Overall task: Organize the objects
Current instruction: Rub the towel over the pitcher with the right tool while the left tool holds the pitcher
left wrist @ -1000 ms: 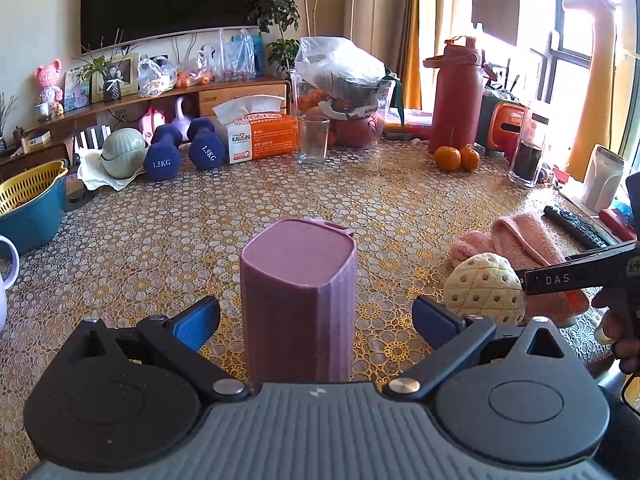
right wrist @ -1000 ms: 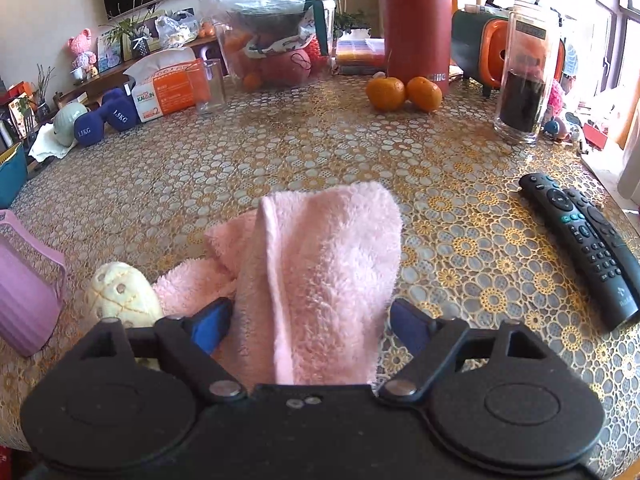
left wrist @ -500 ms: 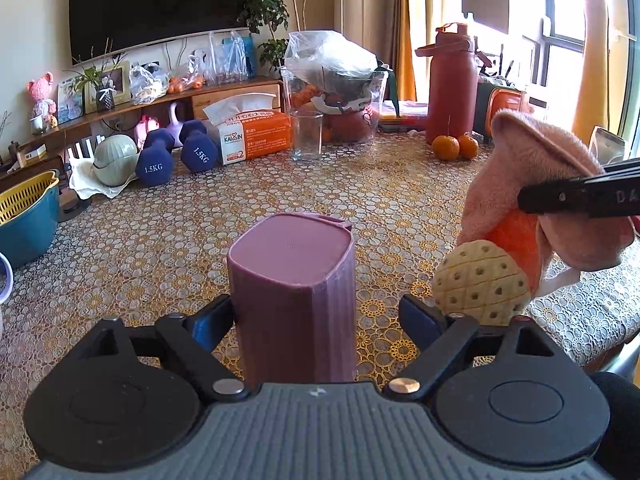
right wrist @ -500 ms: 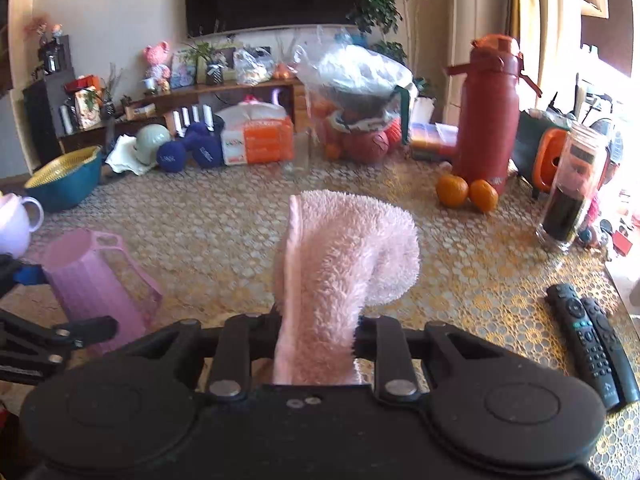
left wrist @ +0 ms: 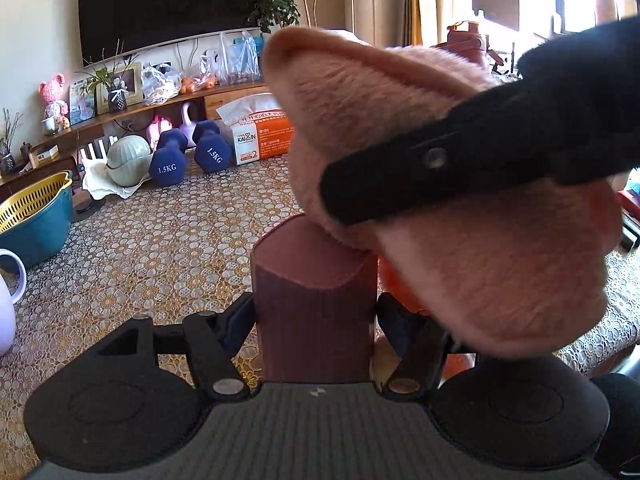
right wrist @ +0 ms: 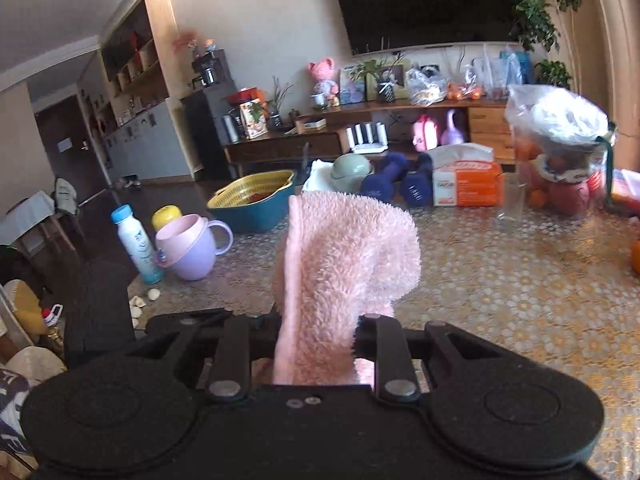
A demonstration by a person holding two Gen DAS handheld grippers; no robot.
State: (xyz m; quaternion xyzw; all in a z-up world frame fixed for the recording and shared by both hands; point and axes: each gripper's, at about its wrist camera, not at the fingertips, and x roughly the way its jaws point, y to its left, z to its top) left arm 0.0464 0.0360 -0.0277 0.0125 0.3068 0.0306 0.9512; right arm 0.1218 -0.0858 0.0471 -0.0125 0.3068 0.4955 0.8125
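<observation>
A ribbed purple cup point(left wrist: 312, 312) stands upright on the patterned tablecloth point(left wrist: 160, 264), right in front of the left wrist camera. My left gripper point(left wrist: 314, 320) is closing around it, and both blue pads meet its sides low down. My right gripper point(right wrist: 316, 332) is shut on a fluffy pink towel point(right wrist: 352, 248) and holds it up off the table. In the left wrist view the towel point(left wrist: 480, 272) hangs just above and to the right of the cup's rim. One black finger of the right gripper point(left wrist: 400, 184) crosses the towel there.
At the table's far left stand a teal basin with a yellow strainer point(right wrist: 252, 204), a lilac mug point(right wrist: 192, 248) and a white bottle point(right wrist: 136, 244). Blue dumbbells point(left wrist: 168, 164), an orange tissue box point(left wrist: 260, 136), a glass point(right wrist: 512, 200) and bagged fruit point(right wrist: 560, 152) line the back.
My right gripper shut on the pink towel, lifted it off the table and swung it left over the cup. My left jaws narrowed from wide open onto the cup's sides.
</observation>
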